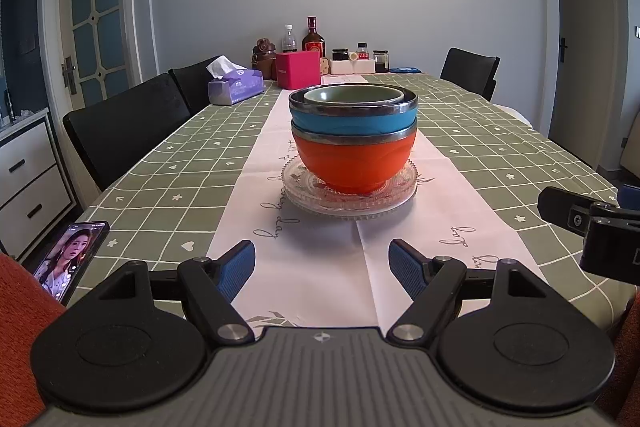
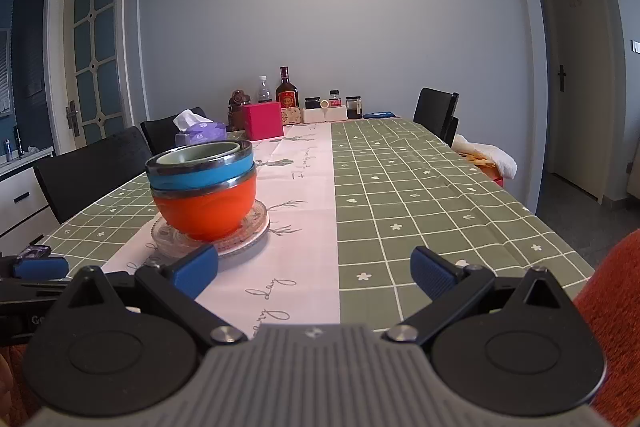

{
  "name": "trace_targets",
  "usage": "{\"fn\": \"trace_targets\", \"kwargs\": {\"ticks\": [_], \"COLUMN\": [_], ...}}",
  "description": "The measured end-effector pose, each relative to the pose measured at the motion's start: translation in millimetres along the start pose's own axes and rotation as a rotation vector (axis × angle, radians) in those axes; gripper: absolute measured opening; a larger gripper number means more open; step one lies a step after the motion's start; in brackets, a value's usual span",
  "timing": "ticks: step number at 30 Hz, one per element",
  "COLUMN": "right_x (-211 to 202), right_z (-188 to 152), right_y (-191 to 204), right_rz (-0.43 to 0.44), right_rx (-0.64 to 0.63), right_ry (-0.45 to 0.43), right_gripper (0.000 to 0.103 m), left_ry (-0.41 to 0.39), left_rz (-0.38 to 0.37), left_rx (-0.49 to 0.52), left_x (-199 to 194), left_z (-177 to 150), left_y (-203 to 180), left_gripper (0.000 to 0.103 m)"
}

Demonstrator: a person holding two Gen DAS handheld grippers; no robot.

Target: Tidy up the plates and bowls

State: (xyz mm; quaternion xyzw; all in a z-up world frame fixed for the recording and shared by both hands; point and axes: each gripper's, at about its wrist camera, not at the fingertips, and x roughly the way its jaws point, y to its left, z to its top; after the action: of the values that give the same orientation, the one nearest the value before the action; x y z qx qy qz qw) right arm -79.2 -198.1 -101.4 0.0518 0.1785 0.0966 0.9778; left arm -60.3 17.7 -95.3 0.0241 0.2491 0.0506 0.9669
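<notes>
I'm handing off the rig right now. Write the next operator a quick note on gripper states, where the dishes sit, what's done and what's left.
Left gripper: open, empty, aimed at the stack from short of it.
Right gripper: open, empty, to the right of the stack.
Dishes: green bowl nested in blue bowl, that in orange bowl, all on the glass plates, which sit on the white runner.
Done: everything visible looks stacked into one pile.
Left: no loose plates or bowls in view; probably just confirm the pile sits steady.
</notes>
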Motion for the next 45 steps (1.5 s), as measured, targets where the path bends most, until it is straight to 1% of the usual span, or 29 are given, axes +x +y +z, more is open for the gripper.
{"fn": "trace_targets", "kwargs": {"ticks": [33,45], "right_x": [-4.6,-3.8], "right_z": [1.5,4.0], "right_y": [0.4,0.4], "right_rz": [0.014,0.022], "right_rx": [-0.017,-0.023], "right_ry": [-0.017,-0.009], "right_gripper": [0.100,0.100], "left_ry": [-0.021,-0.025], "left_rz": [-0.001,0.001], "left_rx": [0.003,0.002], "left_x": [-6.6,-7.2], "left_z": [5.9,7.5], "left_y": [1.4,1.1], "left_gripper": [0.089,0.089]}}
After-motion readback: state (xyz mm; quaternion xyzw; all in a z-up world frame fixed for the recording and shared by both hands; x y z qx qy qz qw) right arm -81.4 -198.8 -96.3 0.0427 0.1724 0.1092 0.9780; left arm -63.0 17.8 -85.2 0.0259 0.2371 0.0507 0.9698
